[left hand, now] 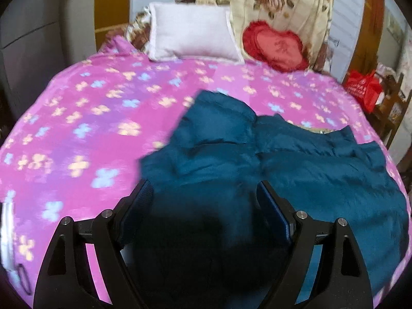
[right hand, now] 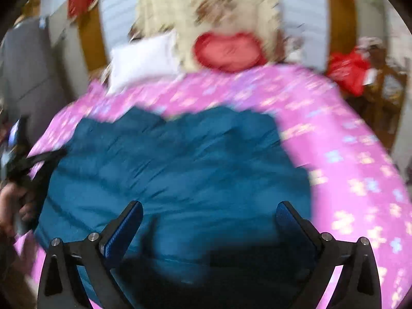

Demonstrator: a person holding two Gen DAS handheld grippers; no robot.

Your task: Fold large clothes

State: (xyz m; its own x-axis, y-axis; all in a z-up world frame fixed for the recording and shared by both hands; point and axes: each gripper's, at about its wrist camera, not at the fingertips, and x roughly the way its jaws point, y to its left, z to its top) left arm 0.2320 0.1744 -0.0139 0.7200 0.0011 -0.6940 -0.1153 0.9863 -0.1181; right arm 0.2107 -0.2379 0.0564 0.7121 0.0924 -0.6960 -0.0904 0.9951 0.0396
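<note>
A large dark teal garment (left hand: 257, 159) lies crumpled on a bed with a pink flowered sheet (left hand: 90, 128). My left gripper (left hand: 203, 188) hovers above the garment's near left part, jaws wide apart, nothing between its blue pads (left hand: 270, 206). In the right wrist view, which is blurred, the same teal garment (right hand: 180, 159) fills the middle. My right gripper (right hand: 209, 209) hangs open over its near edge, holding nothing. At the left edge of that view a hand (right hand: 13, 206) holds the other gripper's black frame (right hand: 33, 164) over the garment's left side.
A white pillow (left hand: 193, 36), a red heart cushion (left hand: 275, 46) and a cream floral quilt (left hand: 270, 0) sit at the head of the bed. A red bag (left hand: 363, 87) rests on a wooden chair right of the bed. Grey cabinets (left hand: 28, 38) stand to the left.
</note>
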